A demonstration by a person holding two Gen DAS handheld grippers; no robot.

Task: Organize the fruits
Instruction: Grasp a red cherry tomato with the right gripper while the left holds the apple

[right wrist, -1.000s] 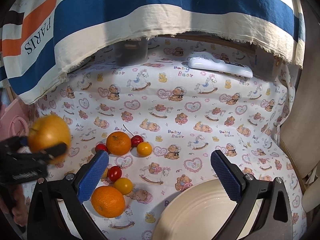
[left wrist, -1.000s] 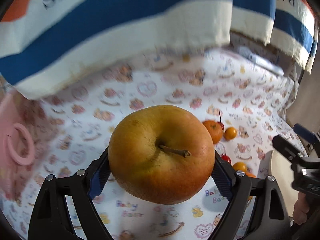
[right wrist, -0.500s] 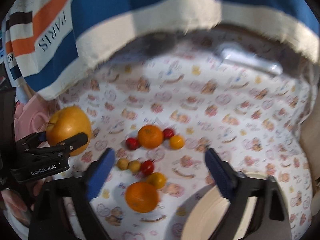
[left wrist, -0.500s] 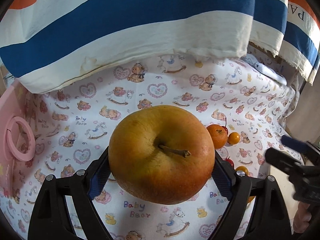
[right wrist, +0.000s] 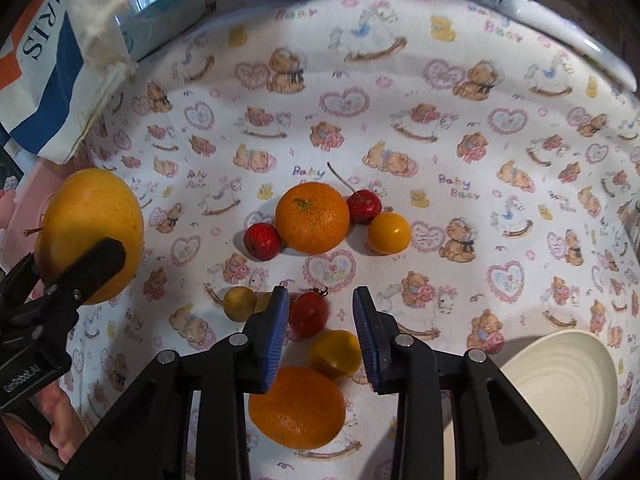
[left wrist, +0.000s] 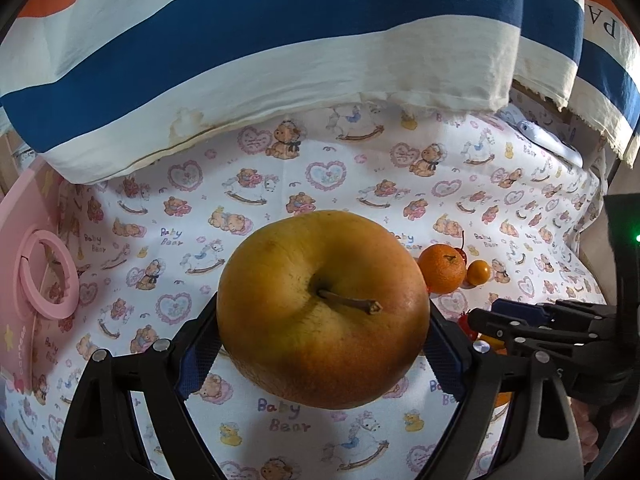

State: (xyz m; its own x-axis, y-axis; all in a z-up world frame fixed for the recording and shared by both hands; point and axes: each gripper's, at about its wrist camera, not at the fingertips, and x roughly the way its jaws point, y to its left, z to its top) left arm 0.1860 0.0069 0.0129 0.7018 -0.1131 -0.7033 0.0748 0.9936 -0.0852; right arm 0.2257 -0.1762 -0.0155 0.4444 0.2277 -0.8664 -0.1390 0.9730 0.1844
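Observation:
A large yellow-orange apple [left wrist: 320, 304] with a brown stem is clamped in my left gripper [left wrist: 320, 348], held above the bear-print cloth; it also shows in the right wrist view as the apple [right wrist: 92, 224] at the left. My right gripper [right wrist: 320, 320] points down over a cluster of small fruit and its jaws are closing. A red cherry tomato [right wrist: 308, 314] lies between the blue pads, close to the left one, and no pad presses on it. A yellow tomato [right wrist: 335, 354] and an orange [right wrist: 297, 406] lie just below it. Farther off sits another orange [right wrist: 312, 218] with small red and yellow fruits.
A cream plate [right wrist: 560, 380] lies at the lower right. A blue, white and orange striped cloth [left wrist: 280, 60] hangs over the back. A pink object with a ring [left wrist: 32, 272] stands at the left. A white device [right wrist: 560, 32] lies at the far right.
My right gripper has tipped down and come in over the small fruit, and its jaws have narrowed from wide to a small gap. The left gripper still holds the apple in place.

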